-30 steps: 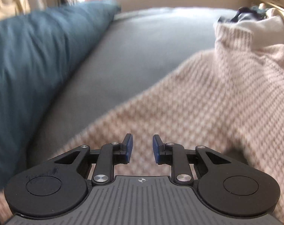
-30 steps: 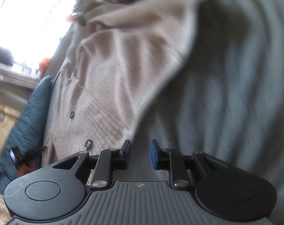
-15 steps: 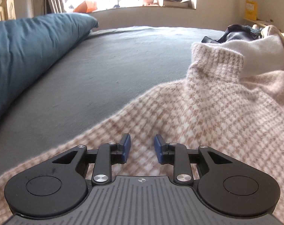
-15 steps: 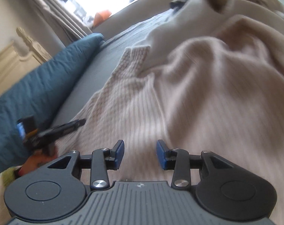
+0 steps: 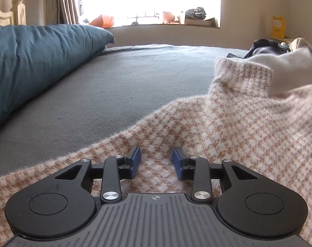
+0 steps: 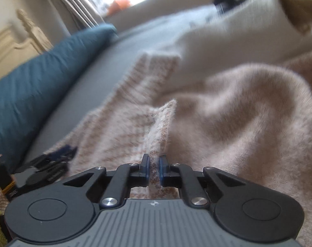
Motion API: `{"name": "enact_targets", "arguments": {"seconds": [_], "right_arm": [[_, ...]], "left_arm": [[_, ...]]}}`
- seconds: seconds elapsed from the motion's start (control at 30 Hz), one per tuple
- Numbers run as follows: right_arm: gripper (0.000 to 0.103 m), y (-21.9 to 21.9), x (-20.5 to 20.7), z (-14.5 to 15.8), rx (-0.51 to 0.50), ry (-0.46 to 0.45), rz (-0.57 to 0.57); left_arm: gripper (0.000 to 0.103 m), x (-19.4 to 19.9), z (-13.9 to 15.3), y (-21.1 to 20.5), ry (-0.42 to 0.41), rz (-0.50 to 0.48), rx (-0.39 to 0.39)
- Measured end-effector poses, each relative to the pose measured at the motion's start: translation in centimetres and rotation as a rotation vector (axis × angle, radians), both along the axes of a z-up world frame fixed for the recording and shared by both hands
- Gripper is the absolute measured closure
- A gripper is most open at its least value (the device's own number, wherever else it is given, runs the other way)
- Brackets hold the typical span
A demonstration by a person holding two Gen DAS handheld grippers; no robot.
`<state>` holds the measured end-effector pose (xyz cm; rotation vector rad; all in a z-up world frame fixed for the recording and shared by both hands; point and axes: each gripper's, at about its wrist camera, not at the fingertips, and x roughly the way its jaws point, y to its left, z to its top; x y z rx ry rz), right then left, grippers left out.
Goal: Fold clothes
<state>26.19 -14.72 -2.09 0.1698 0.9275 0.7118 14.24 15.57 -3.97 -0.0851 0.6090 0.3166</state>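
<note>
A beige-and-white checked knit sweater (image 5: 228,127) lies spread on the grey bed sheet (image 5: 125,82). My left gripper (image 5: 156,160) hovers low over the sweater near its edge. Its jaws are opening, and the fabric lies flat under them with neither pad pressing on it. In the right wrist view the same sweater (image 6: 123,131) has a raised ridge of hem running toward me. My right gripper (image 6: 154,164) is closing, with that ridge pinched between its blue pads. The left gripper (image 6: 53,160) shows at the lower left of that view.
A teal pillow (image 5: 38,61) lies along the left of the bed. A white garment (image 5: 289,68) and a dark one (image 5: 265,45) are piled at the right, with a plush beige garment (image 6: 248,107) beside the sweater. A window sill (image 5: 156,25) lies beyond the bed.
My right gripper swung from over the grey sheet onto the sweater, opened wide, then closed on a ridge of its hem. My left gripper sank lower over the sweater and its jaws widened.
</note>
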Motion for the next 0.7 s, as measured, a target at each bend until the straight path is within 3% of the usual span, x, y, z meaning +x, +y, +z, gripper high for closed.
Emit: {"name": "enact_targets", "arguments": {"seconds": [0.17,0.23,0.4,0.5,0.6,0.7], "right_arm": [[0.094,-2.6,-1.2,-1.1,0.028,0.038,-0.117],[0.094,-2.6,-1.2,-2.3,0.010,0.079,-0.136],[0.094,-1.9,-0.9,-2.9,-0.010,0.075,-0.151],[0.094,-2.1,-1.1,-3.3,-0.011,0.080,-0.160],[0.094,-2.2,-1.2,-3.5,-0.012,0.084,-0.167],[0.094,-1.9,-0.5,-3.3,-0.016,0.083,-0.160]], "left_arm": [[0.068,1.0,1.8,2.1,-0.030,0.034,-0.126],[0.068,2.9,1.9,2.2,-0.032,0.001,-0.127],[0.068,7.9,1.7,2.0,-0.023,-0.107,-0.135],[0.057,10.6,0.6,0.7,0.023,-0.152,-0.088],[0.059,11.7,1.1,0.6,0.016,-0.186,-0.088],[0.059,10.4,2.7,-0.1,-0.050,-0.232,-0.055]]}}
